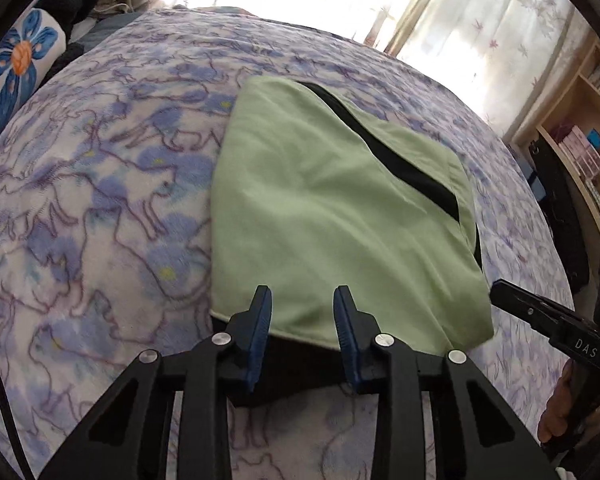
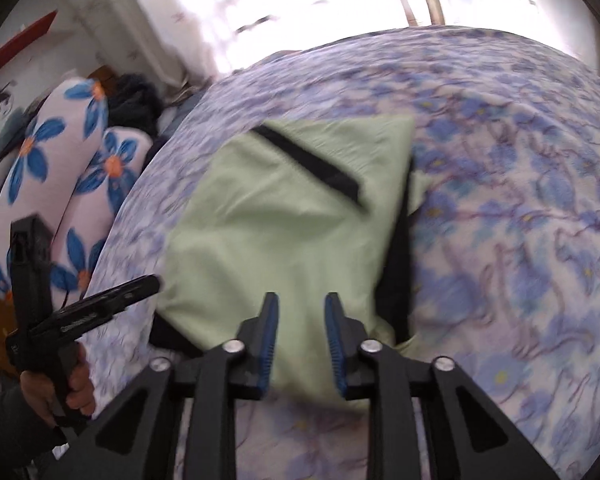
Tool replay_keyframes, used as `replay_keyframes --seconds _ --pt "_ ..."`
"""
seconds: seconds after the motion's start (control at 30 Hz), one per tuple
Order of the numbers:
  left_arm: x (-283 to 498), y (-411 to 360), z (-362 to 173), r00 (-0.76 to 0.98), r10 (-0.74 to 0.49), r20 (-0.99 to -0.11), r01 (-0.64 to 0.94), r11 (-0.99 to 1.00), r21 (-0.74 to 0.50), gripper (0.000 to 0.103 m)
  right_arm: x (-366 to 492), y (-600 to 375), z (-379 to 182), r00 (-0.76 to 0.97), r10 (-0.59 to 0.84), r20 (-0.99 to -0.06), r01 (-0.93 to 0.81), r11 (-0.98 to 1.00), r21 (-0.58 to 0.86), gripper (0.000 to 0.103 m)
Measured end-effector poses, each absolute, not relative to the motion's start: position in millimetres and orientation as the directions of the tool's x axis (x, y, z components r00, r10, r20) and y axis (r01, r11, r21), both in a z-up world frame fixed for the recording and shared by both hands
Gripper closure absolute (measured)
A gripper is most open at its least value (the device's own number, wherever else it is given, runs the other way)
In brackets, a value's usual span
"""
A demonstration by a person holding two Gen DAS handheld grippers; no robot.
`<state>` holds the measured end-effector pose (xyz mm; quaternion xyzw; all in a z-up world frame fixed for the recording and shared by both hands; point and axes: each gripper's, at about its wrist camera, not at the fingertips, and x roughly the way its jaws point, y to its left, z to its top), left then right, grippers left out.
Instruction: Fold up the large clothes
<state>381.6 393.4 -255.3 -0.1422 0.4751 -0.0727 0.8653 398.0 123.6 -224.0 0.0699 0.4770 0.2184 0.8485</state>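
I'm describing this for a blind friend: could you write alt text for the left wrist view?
A folded pale green garment with a black stripe lies on a bed covered by a blue and purple animal-print blanket. The left tongs hover open over its near edge, gripping nothing. The right tongs reach in from the right.

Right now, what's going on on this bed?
A person holds a gripper in each hand over a folded light green garment with black trim, lying on a bedspread printed in blue and purple. The left gripper and right gripper hover at its near edge, jaws apart, gripping nothing.
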Motion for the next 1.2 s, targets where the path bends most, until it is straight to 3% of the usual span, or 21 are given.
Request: replay_keyframes --seconds 0.13,0.2,0.43,0.63,0.8,0.93,1.2 --pt "377 388 -276 0.516 -0.215 -0.829 -0.069 0.954 -0.290 0.072 396 119 -257 0.440 0.342 -0.830 -0.211 0.938 0.275 0.092" --pt "378 394 -282 0.512 -0.207 -0.834 -0.091 0.952 -0.292 0.078 403 99 -268 0.458 0.272 -0.846 -0.128 0.962 0.240 0.103" --pt "378 387 -285 0.499 -0.182 -0.848 -0.083 0.963 -0.256 0.078 407 37 -281 0.441 0.214 -0.871 0.038 0.966 0.256 0.101" --pt "359 383 -271 0.473 -0.170 -0.865 -0.147 0.952 -0.267 0.060 377 26 -249 0.471 0.250 -0.846 0.030 0.954 0.299 0.101" --pt "327 370 -239 0.474 -0.183 -0.862 -0.153 0.946 -0.285 0.058 347 29 -220 0.444 0.291 -0.848 -0.006 0.947 0.322 0.101" --pt "295 350 -205 0.484 -0.177 -0.857 -0.156 0.946 -0.284 0.047 323 23 -192 0.416 0.325 -0.849 -0.042 0.940 0.339 0.101" --pt "224 286 -132 0.479 -0.180 -0.859 -0.148 0.948 -0.281 0.046 259 -13 -135 0.355 0.338 -0.872 -0.098 0.941 0.324 0.101"
